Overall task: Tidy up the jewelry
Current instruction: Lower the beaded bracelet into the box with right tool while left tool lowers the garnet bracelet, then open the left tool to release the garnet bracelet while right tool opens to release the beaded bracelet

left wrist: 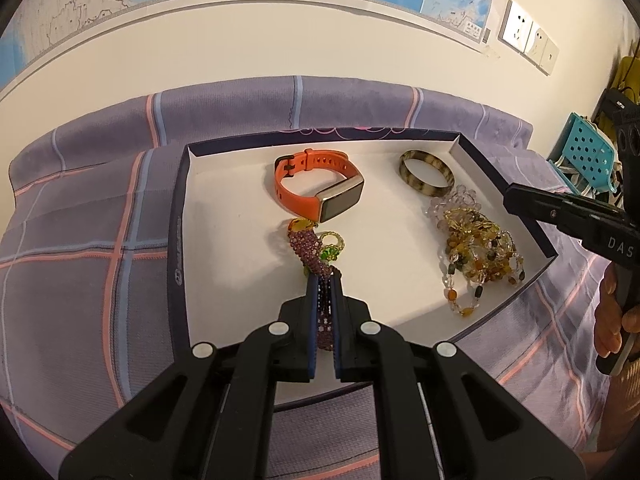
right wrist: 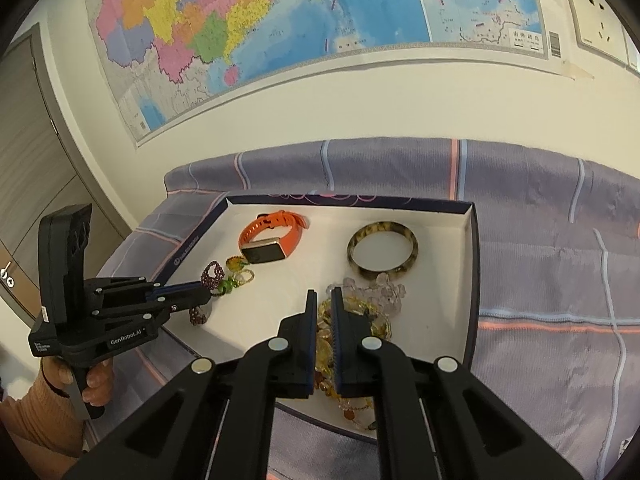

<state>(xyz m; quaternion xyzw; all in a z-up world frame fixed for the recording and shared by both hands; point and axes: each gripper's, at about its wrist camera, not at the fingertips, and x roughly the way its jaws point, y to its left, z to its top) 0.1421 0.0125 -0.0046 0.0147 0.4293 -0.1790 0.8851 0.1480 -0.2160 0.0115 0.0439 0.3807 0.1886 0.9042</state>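
Left gripper [left wrist: 324, 280] jaws clamp purple beaded bracelet [left wrist: 310, 246]; right gripper [right wrist: 323, 294] jaws nearly closed, possibly pinching amber bead pile [right wrist: 360, 320] at tray's [left wrist: 178, 240] 4 o'clock.

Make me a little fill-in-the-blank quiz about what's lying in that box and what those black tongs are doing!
1. The left tongs are shut on the ______ beaded bracelet.
2. The wristband with the small screen is ______ in colour.
3. The striped bangle lies ______ the white-lined box, apart from the wristband.
4. The right tongs hang over the heap of ______ beads.

Missing words: purple; orange; inside; amber
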